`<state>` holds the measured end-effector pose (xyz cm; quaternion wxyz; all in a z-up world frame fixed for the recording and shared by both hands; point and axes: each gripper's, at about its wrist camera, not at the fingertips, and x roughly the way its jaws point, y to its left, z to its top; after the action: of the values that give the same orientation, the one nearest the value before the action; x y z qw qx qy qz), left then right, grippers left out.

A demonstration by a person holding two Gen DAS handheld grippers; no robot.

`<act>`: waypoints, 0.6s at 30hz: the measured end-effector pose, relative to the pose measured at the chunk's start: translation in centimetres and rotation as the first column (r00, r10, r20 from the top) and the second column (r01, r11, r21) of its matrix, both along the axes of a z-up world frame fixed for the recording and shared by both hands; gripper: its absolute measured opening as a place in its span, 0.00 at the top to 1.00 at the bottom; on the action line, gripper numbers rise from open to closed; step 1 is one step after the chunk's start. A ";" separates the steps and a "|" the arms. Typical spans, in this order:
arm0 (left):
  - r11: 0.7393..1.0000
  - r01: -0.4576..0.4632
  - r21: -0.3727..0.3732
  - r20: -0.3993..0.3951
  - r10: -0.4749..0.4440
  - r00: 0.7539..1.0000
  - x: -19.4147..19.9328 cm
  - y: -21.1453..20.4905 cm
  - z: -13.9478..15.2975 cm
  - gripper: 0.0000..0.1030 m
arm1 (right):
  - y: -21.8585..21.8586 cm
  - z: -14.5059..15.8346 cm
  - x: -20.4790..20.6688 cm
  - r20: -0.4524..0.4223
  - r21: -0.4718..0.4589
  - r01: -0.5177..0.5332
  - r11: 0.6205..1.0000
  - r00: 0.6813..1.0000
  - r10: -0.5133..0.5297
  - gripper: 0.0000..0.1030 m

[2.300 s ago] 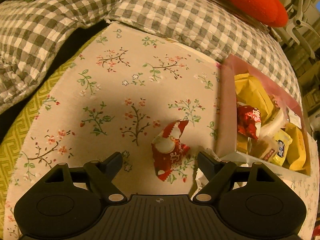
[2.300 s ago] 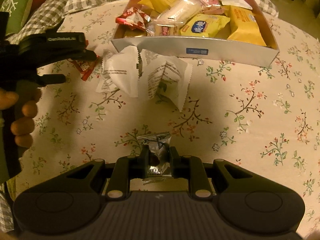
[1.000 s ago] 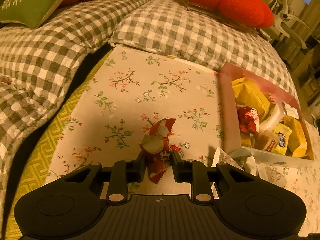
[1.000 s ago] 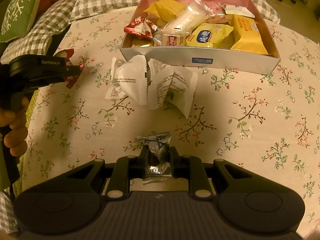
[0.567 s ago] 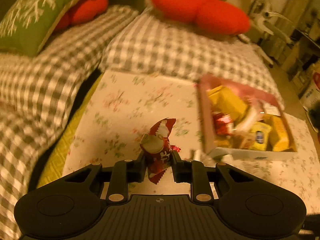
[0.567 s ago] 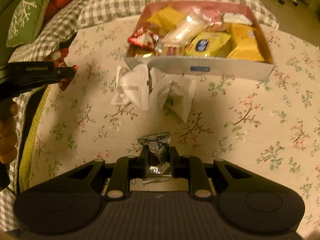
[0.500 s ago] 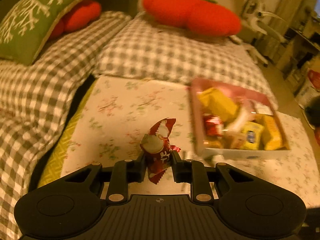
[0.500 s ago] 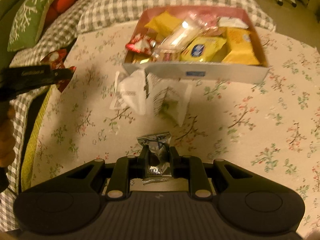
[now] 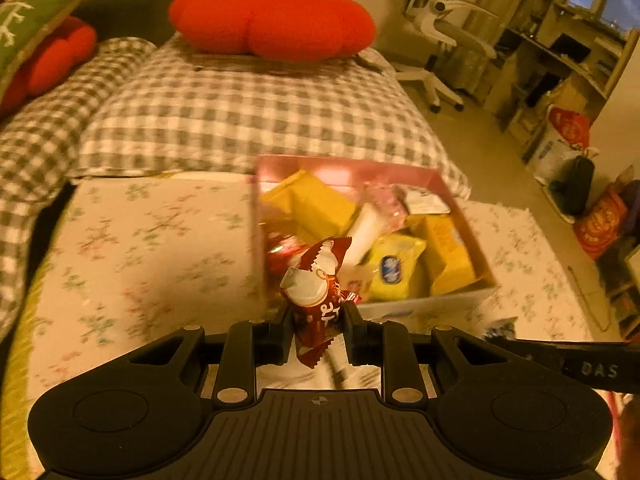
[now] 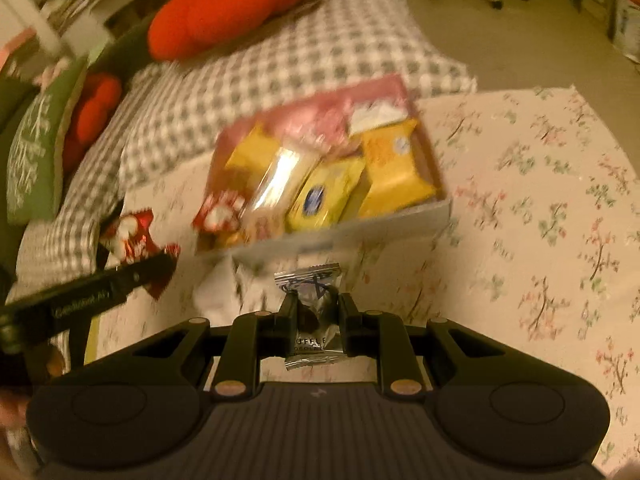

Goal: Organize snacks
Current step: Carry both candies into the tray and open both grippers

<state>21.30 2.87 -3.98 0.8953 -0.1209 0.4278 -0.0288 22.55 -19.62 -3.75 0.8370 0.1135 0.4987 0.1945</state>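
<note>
Snacks are split between my two tools and the pink box (image 9: 460, 304): my left gripper (image 9: 316, 330) is clamped on a red wrapped candy (image 9: 316, 292), held in the air at about 7 o'clock from the box's near corner. My right gripper (image 10: 314, 322) is pinched on a silver truffle packet (image 10: 314, 304), at 6 o'clock from the box (image 10: 360, 228), above white wrappers (image 10: 216, 296) on the floral cloth (image 10: 540, 240).
</note>
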 end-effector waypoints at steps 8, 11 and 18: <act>0.997 0.045 -0.070 0.006 -0.045 0.999 4.4 -3.3 -0.9 0.78 | -0.2 -0.2 4.2 -0.027 0.097 0.103 0.990 0.995 -0.101 0.82; 0.992 0.057 -0.109 0.013 -0.055 0.998 5.9 -4.4 -1.6 0.78 | -0.2 0.4 5.5 0.019 0.108 0.124 0.986 0.992 -0.126 0.82; 0.989 0.072 -0.129 0.011 -0.072 0.997 8.3 -5.6 -3.8 0.78 | -1.2 -2.4 8.0 0.001 0.195 0.166 0.967 0.986 -0.169 0.82</act>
<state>29.64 -2.76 -7.76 0.8854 -0.1628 0.4261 -0.0891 30.56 -20.80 -6.10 0.8396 0.2349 0.4586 0.1719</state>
